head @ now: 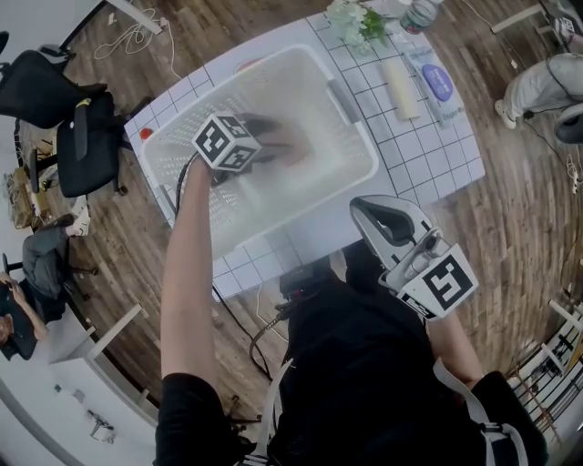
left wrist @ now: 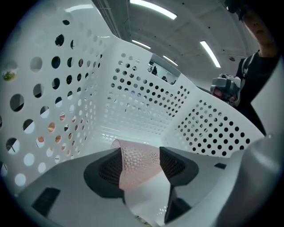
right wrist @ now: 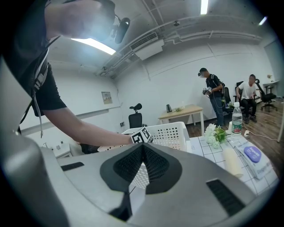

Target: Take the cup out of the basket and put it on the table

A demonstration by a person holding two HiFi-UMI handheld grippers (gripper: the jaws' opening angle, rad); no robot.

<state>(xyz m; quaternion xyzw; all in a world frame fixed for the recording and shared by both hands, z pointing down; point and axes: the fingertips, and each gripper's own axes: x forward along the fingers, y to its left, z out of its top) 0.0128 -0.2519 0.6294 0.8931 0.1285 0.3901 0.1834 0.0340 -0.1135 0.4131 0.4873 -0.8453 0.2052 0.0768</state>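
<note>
**Left gripper (left wrist: pixel 139 153) down in the basket (head: pixel 273 77), cup (left wrist: pixel 137 170) between its jaws**

From the head view, the white perforated basket sits on the checked table (head: pixel 428 155). The person's left arm reaches into it, and the gripper's marker cube (head: pixel 226 141) hangs over the middle. Below the cube everything smears into a dark, pinkish blur, so the cup can't be picked out from up here. The right gripper (head: pixel 369 214) is held back at the near edge of the table, close to the person's body and well apart from the basket's inside. Flowers (head: pixel 358 23) and a water bottle (head: pixel 419 11) stand at the far corner.

The left gripper view shows what the head view hides. The pale pink, dimpled cup lies on the basket floor directly between the two dark pads, and the holed walls rise all around. The jaws are spread wide. The cup's sides run close up to both pads (I can't tell whether they actually press on it).

The right gripper view looks across the table at the basket from outside. The left arm and its cube dip over the rim, but nothing of the cup shows. This gripper's jaws are closed tip to tip with nothing in them.
</note>
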